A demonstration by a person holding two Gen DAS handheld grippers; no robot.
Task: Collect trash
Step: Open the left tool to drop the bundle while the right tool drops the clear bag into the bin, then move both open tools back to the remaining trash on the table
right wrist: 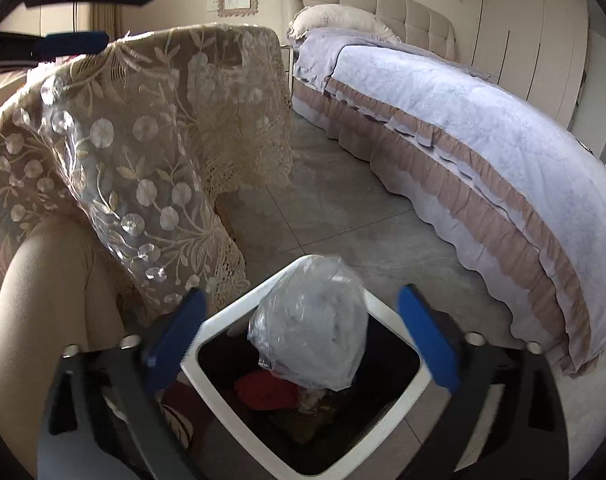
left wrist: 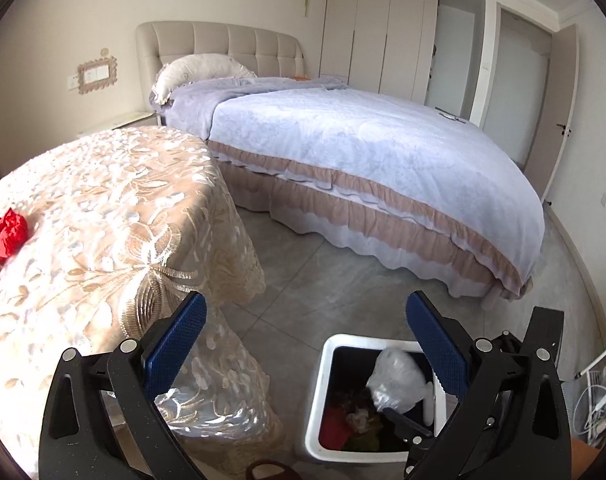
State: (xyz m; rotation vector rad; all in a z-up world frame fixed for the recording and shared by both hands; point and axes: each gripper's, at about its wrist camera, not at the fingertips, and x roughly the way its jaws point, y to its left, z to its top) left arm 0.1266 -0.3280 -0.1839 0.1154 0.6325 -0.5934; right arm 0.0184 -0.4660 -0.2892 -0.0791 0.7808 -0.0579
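A white-rimmed trash bin (left wrist: 318, 400) stands on the floor beside the table; it also shows in the right wrist view (right wrist: 387, 312). A crumpled clear plastic bag (right wrist: 309, 330) hangs between the open fingers of my right gripper (right wrist: 303, 300), over the bin mouth, touching neither pad; it shows in the left wrist view too (left wrist: 395, 380). Red and mixed trash (right wrist: 269, 394) lies inside the bin. A crumpled red paper (left wrist: 5, 234) lies on the lace-covered table (left wrist: 103, 208). My left gripper (left wrist: 305, 304) is open and empty above the floor.
A bed (left wrist: 363, 152) with a lilac cover fills the right side, with grey tiled floor (left wrist: 303, 272) between it and the table. The lace cloth (right wrist: 143, 140) hangs down next to the bin. A white wire rack (left wrist: 599, 396) stands at the far right.
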